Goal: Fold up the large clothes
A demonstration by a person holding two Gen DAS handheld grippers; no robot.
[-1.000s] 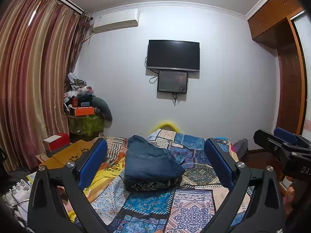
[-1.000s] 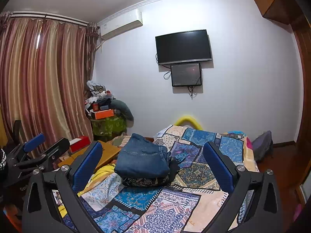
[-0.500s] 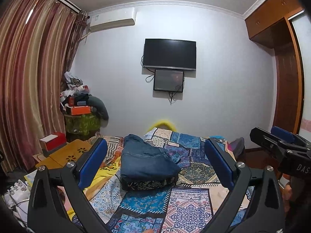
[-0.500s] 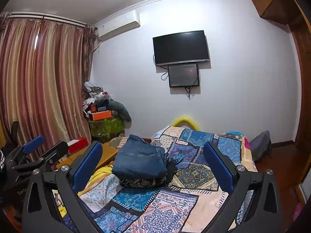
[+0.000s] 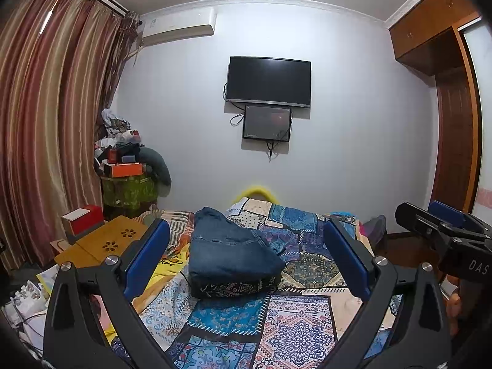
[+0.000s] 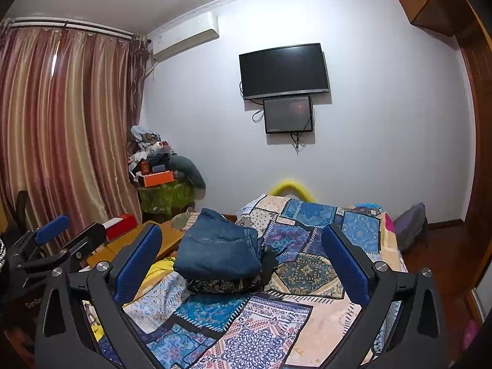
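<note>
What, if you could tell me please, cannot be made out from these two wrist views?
- Dark patterned garment, both views: the folded jeans on it cover most of it, so its type is unclear.
- Bed's near end, both views: cut off by the bottom edge and the open left tongs and right tongs.
- Corner pile: items too small to identify.

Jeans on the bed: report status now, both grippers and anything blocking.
Left gripper open, empty. Right gripper open, empty. Jeans folded, resting on a patterned folded cloth on the bedspread. Nothing blocking.
</note>
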